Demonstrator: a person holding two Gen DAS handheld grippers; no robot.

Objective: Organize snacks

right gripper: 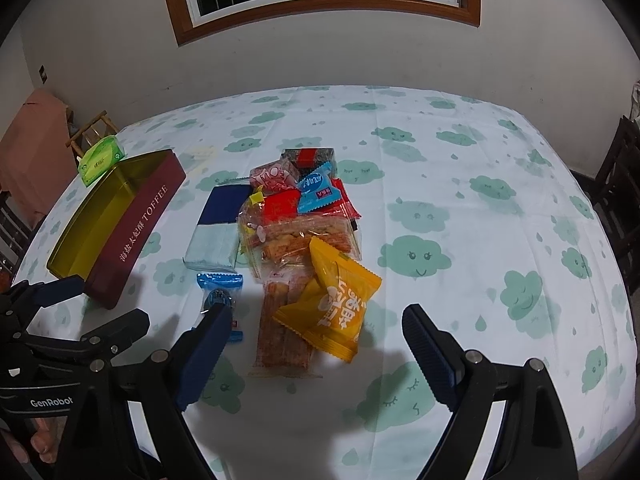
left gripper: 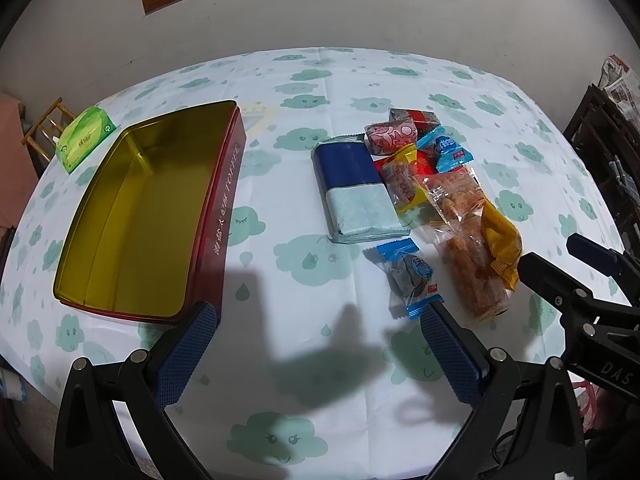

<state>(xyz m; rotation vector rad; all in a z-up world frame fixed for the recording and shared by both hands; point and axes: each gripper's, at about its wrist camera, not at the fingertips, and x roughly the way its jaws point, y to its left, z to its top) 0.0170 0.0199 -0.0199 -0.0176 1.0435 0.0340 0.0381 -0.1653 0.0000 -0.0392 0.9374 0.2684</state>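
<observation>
- Here, left tongs (left gripper: 320, 322) apart, holding nothing; right tongs (right gripper: 316, 326) apart over the snacks (right gripper: 296, 240)
- snacks piled on worktop (right gripper: 480, 240), right of open tin (left gripper: 140, 216)

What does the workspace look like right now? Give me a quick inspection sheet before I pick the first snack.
Surface: table under a white cloth printed with green clouds.
Job's things: red toffee tin, lid off, gold inside, nothing in it; snack pile to its right; yellow packet at the pile's near end; one blue-wrapped cookie lying apart; blue and pale packet flat beside the pile.
Clutter: green tissue pack at the far left edge.
Grippers: left tool open, holding nothing; right tool open, holding nothing, near the yellow packet.
Cables: nothing seen.
Surroundings: wall with a wood-framed window; dark furniture at the right.
</observation>
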